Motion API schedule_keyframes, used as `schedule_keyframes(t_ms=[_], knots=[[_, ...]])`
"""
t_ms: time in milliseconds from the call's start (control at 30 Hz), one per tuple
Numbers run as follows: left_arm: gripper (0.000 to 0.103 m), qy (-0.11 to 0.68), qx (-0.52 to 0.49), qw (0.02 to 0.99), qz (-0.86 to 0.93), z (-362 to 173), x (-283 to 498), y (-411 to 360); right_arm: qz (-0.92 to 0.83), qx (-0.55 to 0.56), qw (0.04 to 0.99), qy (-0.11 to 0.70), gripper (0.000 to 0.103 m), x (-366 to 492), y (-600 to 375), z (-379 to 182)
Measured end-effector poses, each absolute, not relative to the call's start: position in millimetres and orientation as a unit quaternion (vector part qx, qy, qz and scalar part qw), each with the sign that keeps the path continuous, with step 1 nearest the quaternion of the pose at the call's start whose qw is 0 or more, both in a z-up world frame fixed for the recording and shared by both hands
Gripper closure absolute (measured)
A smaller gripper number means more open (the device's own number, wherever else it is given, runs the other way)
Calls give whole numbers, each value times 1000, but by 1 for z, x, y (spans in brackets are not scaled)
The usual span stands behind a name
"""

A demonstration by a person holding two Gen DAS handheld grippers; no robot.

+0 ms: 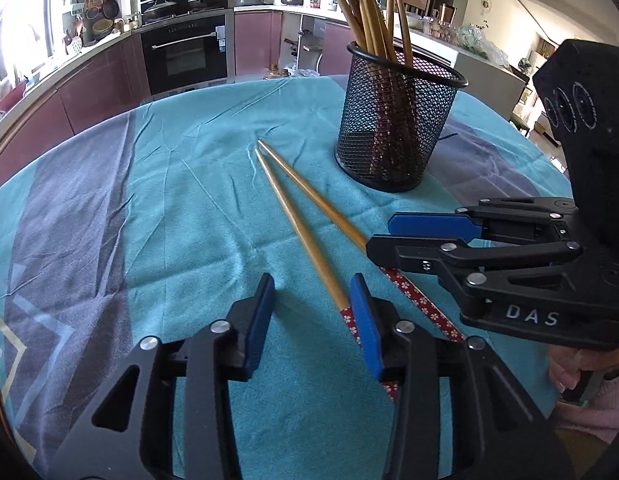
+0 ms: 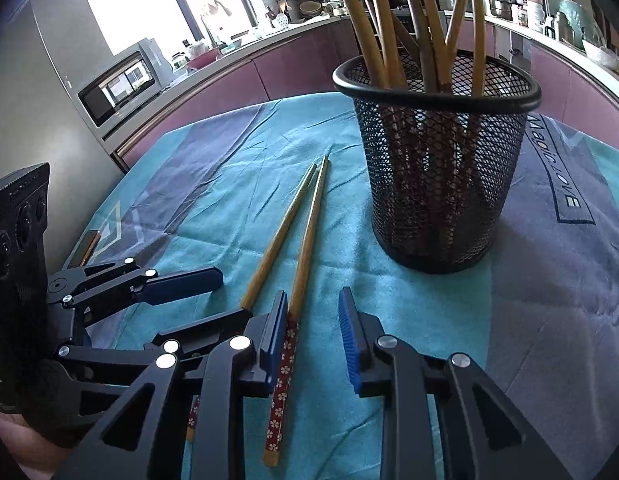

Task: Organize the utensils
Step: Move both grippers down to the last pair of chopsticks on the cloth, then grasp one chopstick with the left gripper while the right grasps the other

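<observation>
- A black mesh cup (image 1: 389, 152) stands upright on a teal and grey cloth (image 1: 169, 200). It holds a bundle of chopsticks (image 1: 365, 12) that fan out above its rim, patterned ends down.
- Two loose chopsticks lie flat on the cloth just beside the cup on its near side. Their thin tips point toward the cup's base and lie close together, without touching it.
- The inner chopstick (image 1: 317, 200) is the one closer to the cup, and the outer chopstick (image 1: 297, 228) lies on its far side from the cup. Both are plain wood for most of their length, with a red flowered band at the thick end.
- The left gripper (image 1: 315, 320) sits low over the cloth, further from the cup than the loose tips. Its jaws stand at a moderate gap, and the outer chopstick's red band runs along the inner face of the finger on the cup's side. The other pad is well clear of it — no squeeze.
- The right gripper (image 2: 313, 328) is also low, just beside the left one and closer to the cup. Its jaws are narrow but parted, and the inner chopstick (image 2: 309, 248) lies against the finger farther from the cup. The other pad stands apart — the stick rests on the cloth, ungripped.
- A hand (image 1: 565, 376) in a pink sleeve (image 1: 597, 404) holds the right gripper's handle.
</observation>
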State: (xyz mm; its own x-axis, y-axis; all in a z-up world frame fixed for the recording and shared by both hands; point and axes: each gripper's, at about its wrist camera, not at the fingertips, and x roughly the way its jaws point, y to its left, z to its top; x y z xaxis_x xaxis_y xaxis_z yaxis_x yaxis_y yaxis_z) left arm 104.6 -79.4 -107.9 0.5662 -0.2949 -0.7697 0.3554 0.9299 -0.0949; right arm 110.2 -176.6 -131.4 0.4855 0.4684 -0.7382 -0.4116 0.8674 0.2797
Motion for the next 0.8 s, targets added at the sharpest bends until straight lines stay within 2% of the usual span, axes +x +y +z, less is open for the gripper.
schedule_keyframes(t_ms=[433,567,667,767,800], knots=[[69,436,18,882,-177,-106,119,-74,250,-1,864,436,78,131,-153,-130],[71,437,19,882,-172,-106,124,-76,246,-5,866,436,81,137,-150,-130],[75,436,20,884,-168,-107,128,-78,245,-1,865,438,85,139,-151,-131],[83,435,17,885,-164,-107,131,-79,244,8,864,439,92,140,-154,-131],[89,435,14,885,-163,-108,132,-79,244,11,864,440,94,140,-155,-132]])
